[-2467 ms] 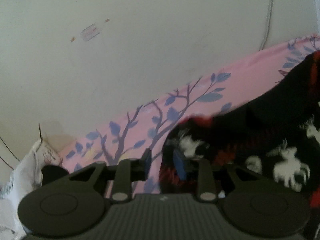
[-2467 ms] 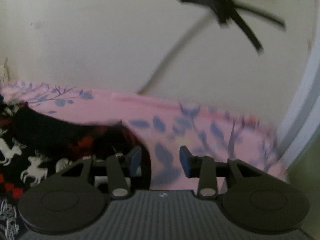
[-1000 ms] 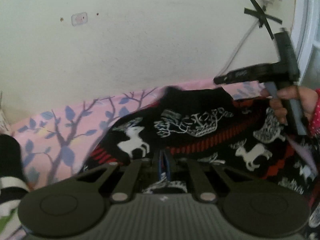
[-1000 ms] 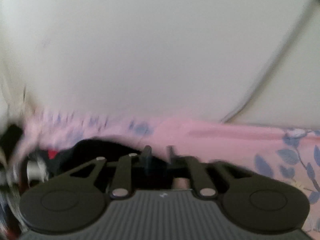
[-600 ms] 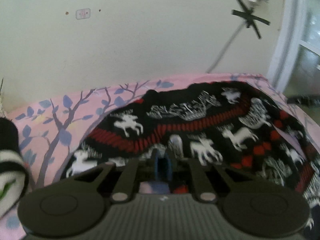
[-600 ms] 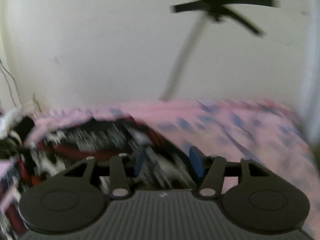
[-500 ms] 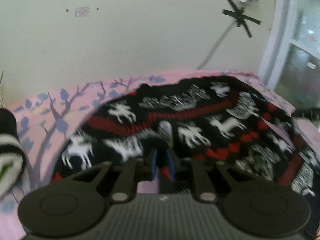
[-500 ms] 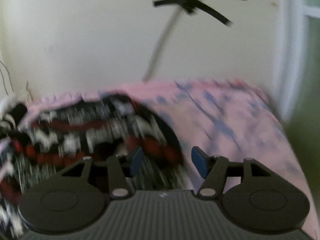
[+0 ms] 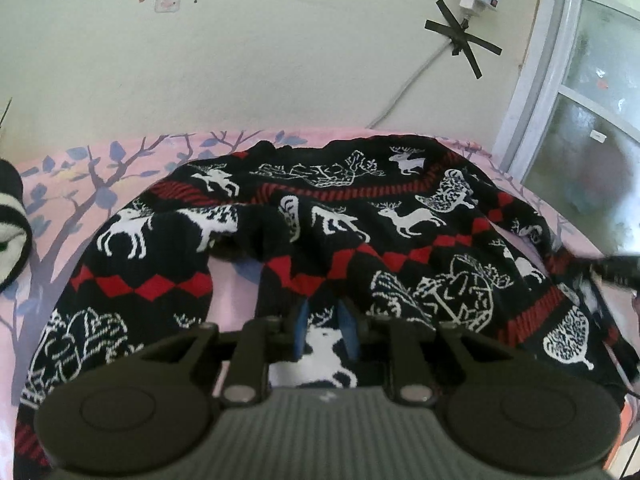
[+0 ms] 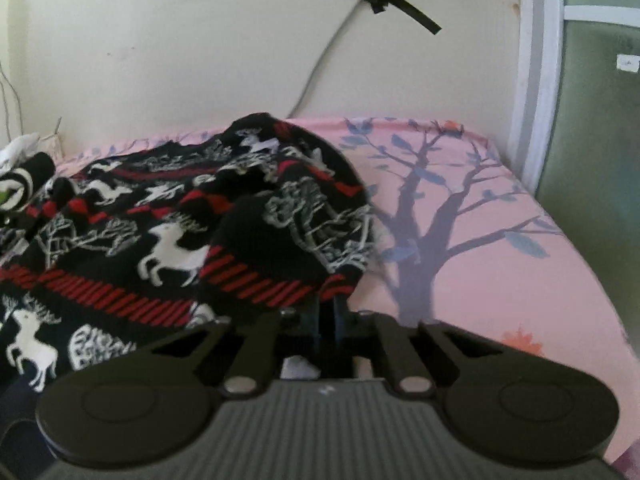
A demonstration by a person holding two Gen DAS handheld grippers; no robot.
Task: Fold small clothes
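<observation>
A black knit sweater (image 9: pixel 360 216) with white deer and red bands lies spread and rumpled on a pink bed sheet (image 9: pixel 80 168). My left gripper (image 9: pixel 323 330) is shut on the sweater's near edge, with cloth between the blue pads. In the right wrist view the sweater (image 10: pixel 180 216) fills the left half, bunched in a hump. My right gripper (image 10: pixel 327 320) is shut on the sweater's red-striped edge. The right gripper's body shows blurred at the right edge of the left wrist view (image 9: pixel 612 266).
A rolled black-and-white garment (image 9: pixel 10 220) lies at the left of the bed, also in the right wrist view (image 10: pixel 24 178). A cream wall with a taped cable (image 9: pixel 460 38) stands behind. A window frame (image 9: pixel 536 80) is at right. Bare pink sheet (image 10: pixel 500 220) lies right of the sweater.
The sweater has been pulled toward me and spread over the bed. My right gripper, open half a second ago, has shut on the sweater's edge. My left gripper stays shut on the cloth.
</observation>
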